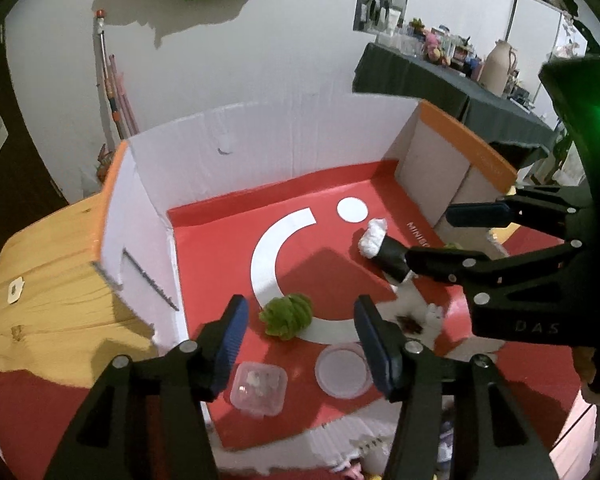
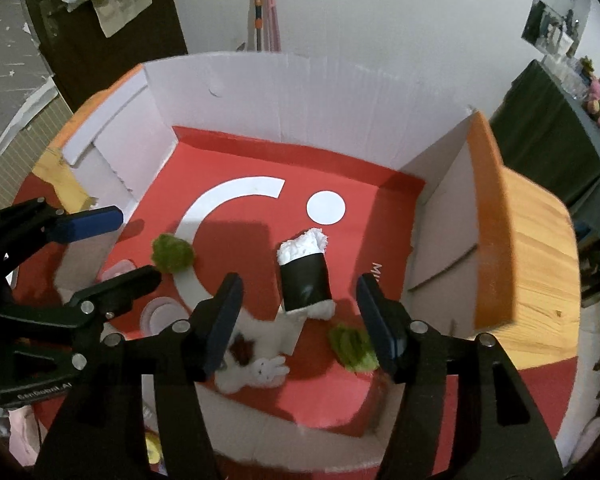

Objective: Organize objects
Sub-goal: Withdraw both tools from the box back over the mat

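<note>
An open cardboard box (image 1: pixel 260 152) with a red floor holds the items. A green plush (image 1: pixel 286 316) lies on the white arc, below my left gripper (image 1: pixel 300 312), which hangs open and empty above it. A white roll wrapped in black (image 2: pixel 304 276) lies mid-floor, under my right gripper (image 2: pixel 299 284), also open and empty. A white plush with a brown patch (image 2: pixel 256 360) and a second green piece (image 2: pixel 352 350) lie near the front wall. Each gripper shows in the other's view: the right gripper (image 1: pixel 432 236) and the left gripper (image 2: pixel 136 244).
A round clear lid (image 1: pixel 344 370) and a small square clear container (image 1: pixel 259 388) sit on the box floor near the front. The box stands on a round wooden table (image 1: pixel 52 280) with a red band. A dark-clothed table (image 1: pixel 440 84) with clutter stands behind.
</note>
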The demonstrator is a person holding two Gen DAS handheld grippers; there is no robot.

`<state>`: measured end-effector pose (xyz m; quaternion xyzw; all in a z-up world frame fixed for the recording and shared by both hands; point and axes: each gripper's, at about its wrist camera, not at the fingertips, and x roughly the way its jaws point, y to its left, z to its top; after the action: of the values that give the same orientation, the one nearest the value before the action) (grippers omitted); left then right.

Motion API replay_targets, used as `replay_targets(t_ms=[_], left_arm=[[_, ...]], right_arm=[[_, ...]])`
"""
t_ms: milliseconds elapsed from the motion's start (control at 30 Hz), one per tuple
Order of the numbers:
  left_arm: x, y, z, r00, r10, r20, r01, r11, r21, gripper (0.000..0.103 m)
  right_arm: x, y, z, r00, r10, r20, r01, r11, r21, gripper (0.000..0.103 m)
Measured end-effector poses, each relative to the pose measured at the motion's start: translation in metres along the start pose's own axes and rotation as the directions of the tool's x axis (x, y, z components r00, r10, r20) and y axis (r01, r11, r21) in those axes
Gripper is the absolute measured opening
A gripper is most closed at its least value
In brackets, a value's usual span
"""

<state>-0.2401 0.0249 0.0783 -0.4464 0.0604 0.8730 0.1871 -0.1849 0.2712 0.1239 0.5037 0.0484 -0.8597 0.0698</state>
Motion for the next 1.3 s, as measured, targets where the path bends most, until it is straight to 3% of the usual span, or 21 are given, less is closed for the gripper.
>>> replay_targets(t_ms=[100,233,567,900,1067,1300], left_arm=[[-0.017,0.0,-0.004,0.999,0.003,0.032,-0.003,1.0,-0.007,0.061],[-0.041,-0.001,-0.011,0.996,0.017,0.088,-0.015,1.0,-0.019,0.067],[-0.099,-0.007,-0.043,0.973,0.041,0.225,-0.037,0.999,-0.021,0.079],[-0.124,-0.008,-0.075,0.957,0.039,0.287,-0.021,0.998,-0.064,0.088],[-0.137,-0.01,-0.096,0.933,0.093,0.347,-0.063,0.993,-0.096,0.096],[-0.144,-0.012,-0.126,0.917,0.119,0.38,-0.077,0.989,-0.123,0.103]], right_arm=[[-0.011,0.018,0.015,1.0,-0.005,0.025,0.005,1.0,0.004,0.058],[-0.027,0.029,0.008,0.997,-0.012,0.071,0.011,1.0,0.012,0.067],[-0.064,0.049,-0.024,0.978,-0.03,0.208,0.025,0.999,0.024,0.075],[-0.095,0.066,-0.062,0.949,-0.031,0.313,0.024,0.999,0.027,0.084],[-0.102,0.076,-0.088,0.931,-0.042,0.362,0.03,0.999,0.037,0.091],[-0.096,0.083,-0.117,0.912,-0.042,0.409,0.004,0.996,0.094,0.094]])
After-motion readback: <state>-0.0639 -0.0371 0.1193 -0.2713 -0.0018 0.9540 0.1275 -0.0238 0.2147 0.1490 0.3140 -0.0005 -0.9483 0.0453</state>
